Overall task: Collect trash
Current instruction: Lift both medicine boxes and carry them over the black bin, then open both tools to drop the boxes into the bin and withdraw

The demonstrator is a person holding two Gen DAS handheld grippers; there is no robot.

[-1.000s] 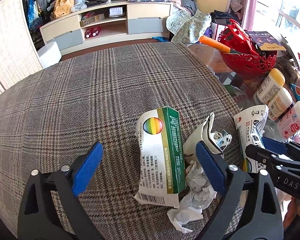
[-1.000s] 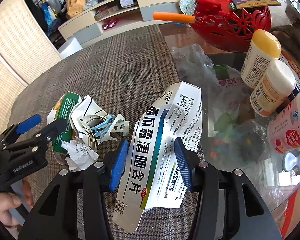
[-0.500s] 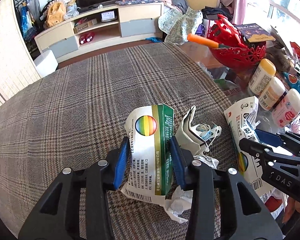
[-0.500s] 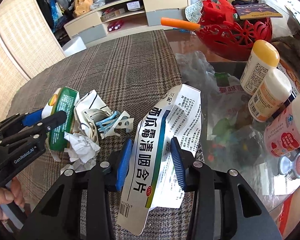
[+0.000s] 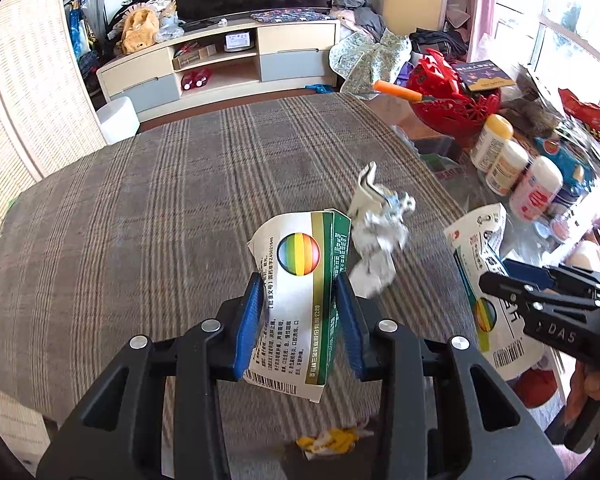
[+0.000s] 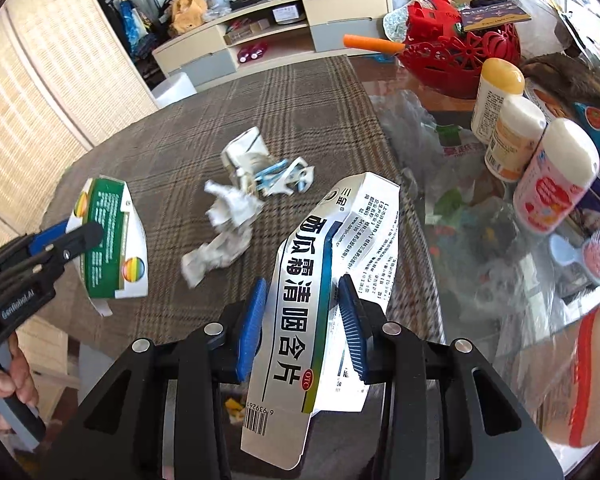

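Note:
My left gripper (image 5: 300, 320) is shut on a flattened green and white medicine box (image 5: 304, 280) with a rainbow circle and holds it above the plaid table (image 5: 160, 208). It also shows in the right wrist view (image 6: 112, 240). My right gripper (image 6: 302, 324) is shut on a flattened silver and white medicine box (image 6: 332, 276), also lifted; it shows in the left wrist view (image 5: 482, 276). Crumpled white paper (image 6: 224, 236) and a torn white and blue package (image 6: 268, 168) lie on the table between the two grippers.
A red basket (image 6: 460, 52) with an orange-handled tool, three white bottles (image 6: 512, 136), plastic bags and a hairbrush (image 6: 596, 252) crowd the glass table part at right. Yellow scraps (image 5: 332, 440) lie in a dark container below the table edge. A TV cabinet stands behind.
My left gripper closed on the green box and both grippers lifted their boxes off the table and pulled back toward the near edge. The crumpled paper and torn package stayed on the table.

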